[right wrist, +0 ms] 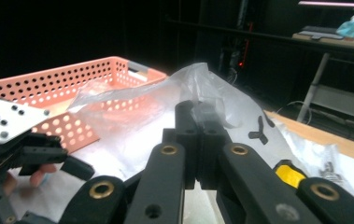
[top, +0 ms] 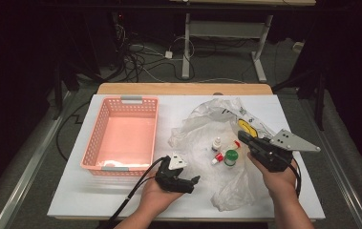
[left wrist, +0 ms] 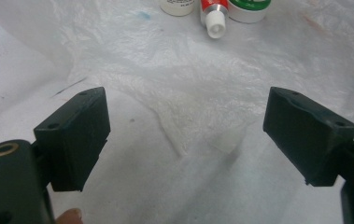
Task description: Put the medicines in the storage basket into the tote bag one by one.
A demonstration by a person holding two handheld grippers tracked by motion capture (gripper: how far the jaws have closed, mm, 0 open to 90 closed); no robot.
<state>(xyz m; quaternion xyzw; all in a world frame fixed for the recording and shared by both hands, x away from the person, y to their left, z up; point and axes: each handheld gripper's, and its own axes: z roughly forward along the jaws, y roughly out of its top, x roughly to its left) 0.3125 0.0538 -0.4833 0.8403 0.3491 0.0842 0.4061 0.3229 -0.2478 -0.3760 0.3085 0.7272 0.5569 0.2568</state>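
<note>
Gripping bag [top: 217, 119], right gripper [top: 245, 137] raised

Basket [top: 121, 136] is seen as salmon pink, perforated with rows of holes, grey handles. Tabletop [top: 73, 191] is white, wood-coloured at the far edge. Plastic bag [top: 207, 121] is translucent white, printed with a yellow and black mark. Small bottle [top: 216, 143] is white; tube [top: 218, 158] red with white cap; jar [top: 230, 158] white with green lid. Both grippers' fingers [left wrist: 79, 135] are black.
</note>
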